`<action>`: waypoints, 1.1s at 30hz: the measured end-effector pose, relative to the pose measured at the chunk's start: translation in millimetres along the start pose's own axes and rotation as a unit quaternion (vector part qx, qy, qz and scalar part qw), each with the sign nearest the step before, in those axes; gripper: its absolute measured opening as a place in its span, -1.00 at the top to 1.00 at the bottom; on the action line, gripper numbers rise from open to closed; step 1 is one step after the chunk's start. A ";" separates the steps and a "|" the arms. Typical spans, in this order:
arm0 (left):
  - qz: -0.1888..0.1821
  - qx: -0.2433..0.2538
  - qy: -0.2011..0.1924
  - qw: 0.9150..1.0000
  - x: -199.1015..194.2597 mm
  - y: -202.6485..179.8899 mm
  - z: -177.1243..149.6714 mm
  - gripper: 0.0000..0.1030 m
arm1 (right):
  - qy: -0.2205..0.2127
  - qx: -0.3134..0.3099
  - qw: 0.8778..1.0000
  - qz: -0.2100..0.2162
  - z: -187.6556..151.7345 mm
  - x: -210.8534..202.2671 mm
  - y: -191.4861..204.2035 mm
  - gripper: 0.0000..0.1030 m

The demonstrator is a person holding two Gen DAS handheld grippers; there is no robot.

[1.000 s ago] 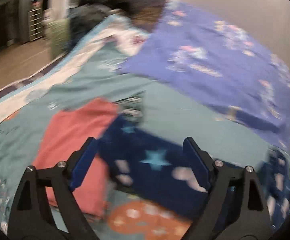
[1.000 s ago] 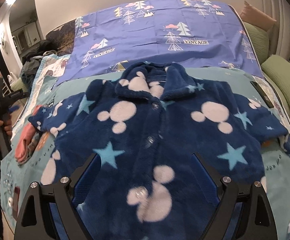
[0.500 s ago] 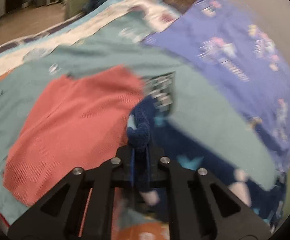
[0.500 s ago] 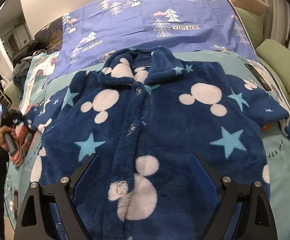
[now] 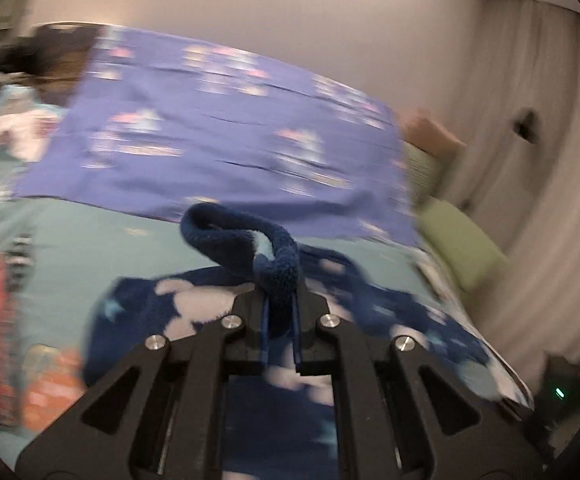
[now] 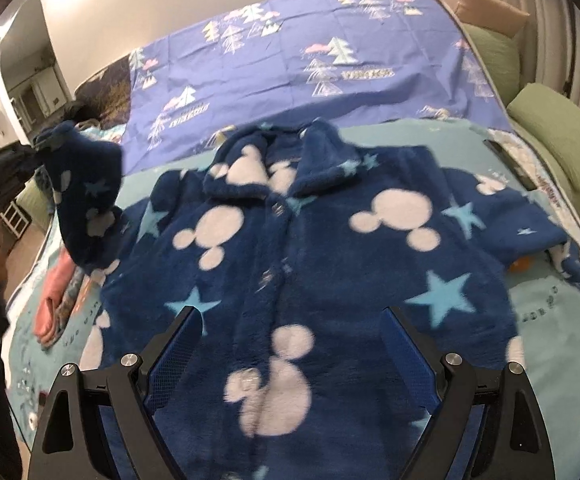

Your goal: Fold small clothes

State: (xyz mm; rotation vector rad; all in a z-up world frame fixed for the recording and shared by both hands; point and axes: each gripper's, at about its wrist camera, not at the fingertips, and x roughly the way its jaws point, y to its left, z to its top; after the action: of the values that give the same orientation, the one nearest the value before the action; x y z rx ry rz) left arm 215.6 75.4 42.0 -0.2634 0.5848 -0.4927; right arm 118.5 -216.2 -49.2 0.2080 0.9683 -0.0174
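Left claw [image 5: 281, 322] is clamped on the lifted sleeve cuff [image 5: 278, 276] at the jacket's left edge. The fleece jacket [image 6: 309, 248] lies flat on the bed [image 6: 549, 320], collar away. Right claw [image 6: 293, 356] hangs wide apart above its hem.

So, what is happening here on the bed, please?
A person is folding a small fleece jacket, dark blue with white mouse heads and stars, which lies front up on the bed. The left tool is shut on the cuff of one sleeve and holds it lifted above the bed, at the jacket's side. The right tool hangs open over the lower part of the jacket and grips nothing. A folded pink garment lies beside the jacket.
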 end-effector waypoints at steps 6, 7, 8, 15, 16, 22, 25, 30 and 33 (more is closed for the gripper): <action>-0.055 0.057 0.104 0.991 54.4 -78.4 -65.1 0.71 | 0.003 0.067 0.998 -0.004 1.0 -7.6 -45.3 -0.79; -0.051 0.063 0.130 0.988 63.6 -83.0 -79.9 0.66 | 0.008 0.079 0.997 -0.001 0.0 -6.7 -51.7 -0.79; -0.052 0.064 0.145 0.986 67.5 -81.6 -85.8 0.53 | 0.015 0.090 0.996 0.004 -0.9 -5.0 -58.3 -0.79; -0.046 0.047 0.146 0.987 17.4 -51.5 -98.9 -0.11 | 0.045 0.097 0.993 0.058 6.7 17.7 -61.6 -0.79; -0.032 0.053 0.135 0.989 9.8 -45.5 -95.2 -0.14 | 0.050 0.095 0.992 0.072 9.7 22.4 -58.5 -0.79; 0.132 0.102 0.073 0.983 -32.9 0.8 -93.3 -0.19 | 0.074 0.087 0.982 0.151 32.8 62.0 -31.4 -0.79; 0.231 0.136 0.064 0.961 -28.3 26.4 -100.6 -0.19 | 0.098 0.093 0.982 0.135 45.5 93.8 -23.9 -0.79; 0.245 0.102 0.113 0.957 -6.1 66.5 -105.9 -0.23 | 0.105 0.063 0.986 0.113 59.8 125.4 -0.4 -0.70; 0.231 0.064 0.121 0.963 0.2 81.2 -102.9 -0.23 | 0.097 0.037 0.990 0.094 67.0 136.0 16.0 -0.42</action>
State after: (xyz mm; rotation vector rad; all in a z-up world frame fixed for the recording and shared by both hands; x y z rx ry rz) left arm 185.4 134.3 -71.1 0.0617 0.8225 -0.1069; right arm 252.1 -202.2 -121.2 0.3747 1.1390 0.1426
